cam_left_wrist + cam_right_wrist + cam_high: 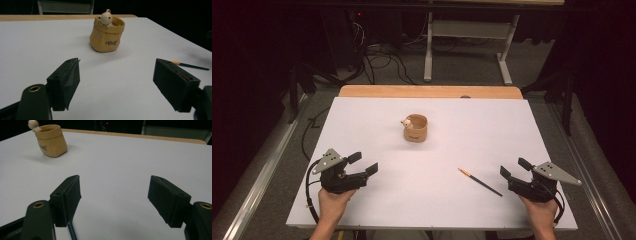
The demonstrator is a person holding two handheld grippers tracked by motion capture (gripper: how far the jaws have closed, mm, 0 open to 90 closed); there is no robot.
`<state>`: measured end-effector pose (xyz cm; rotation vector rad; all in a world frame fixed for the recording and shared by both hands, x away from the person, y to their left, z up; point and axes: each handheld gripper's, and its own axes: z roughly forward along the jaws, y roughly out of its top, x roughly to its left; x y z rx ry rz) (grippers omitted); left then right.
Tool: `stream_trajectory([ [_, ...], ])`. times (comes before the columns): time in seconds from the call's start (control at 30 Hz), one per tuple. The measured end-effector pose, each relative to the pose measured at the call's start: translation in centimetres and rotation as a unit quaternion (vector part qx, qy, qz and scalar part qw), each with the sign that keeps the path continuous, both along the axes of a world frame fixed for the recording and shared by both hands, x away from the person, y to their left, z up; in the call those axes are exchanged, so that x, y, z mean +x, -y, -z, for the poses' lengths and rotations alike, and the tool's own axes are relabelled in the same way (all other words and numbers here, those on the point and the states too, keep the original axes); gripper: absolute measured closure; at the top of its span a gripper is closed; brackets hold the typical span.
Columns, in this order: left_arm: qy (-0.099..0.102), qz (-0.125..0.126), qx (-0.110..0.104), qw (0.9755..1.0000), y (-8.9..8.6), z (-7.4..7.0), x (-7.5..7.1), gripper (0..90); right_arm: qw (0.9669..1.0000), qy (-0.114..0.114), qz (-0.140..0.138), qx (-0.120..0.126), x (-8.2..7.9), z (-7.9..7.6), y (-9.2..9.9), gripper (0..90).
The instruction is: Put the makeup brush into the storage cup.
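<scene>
Nearest the person, the left gripper and the right gripper are held low over the white table, one at each front corner, and both pairs of jaws are seen standing wide apart with nothing between them. Just beside the right gripper, on its inner side, a thin pencil is laid flat and slanted, its pale end turned toward the middle of the table; it is apart from both jaws. It is judged to be light, stiff and round, so it is likely to roll or slip if pinched near one end; a hold across the middle of the shaft, with the pads set square to it, is judged safest. Because it lies flush on the table, the jaw tips would have to be brought right down to the surface. Farther off, near the table's centre and well apart from the pencil, a small tan sack-shaped pot is stood upright, open at the top, with a little figure perched on its rim.
</scene>
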<state>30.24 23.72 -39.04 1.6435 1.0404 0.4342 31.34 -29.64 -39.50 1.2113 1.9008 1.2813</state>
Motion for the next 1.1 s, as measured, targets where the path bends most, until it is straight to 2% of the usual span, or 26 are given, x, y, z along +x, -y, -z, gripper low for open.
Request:
stream_trajectory([
  [0.23,0.000,-0.001,-0.004,1.0000,-0.02,0.00,0.03,21.9,1.0000,0.002,0.000,0.001,-0.01,-0.01,0.10,28.2],
  [1.1,-0.002,0.005,0.001,1.0000,0.25,0.12,0.10,22.4,1.0000,0.003,0.001,0.009,0.01,-0.03,0.32,28.3],
])
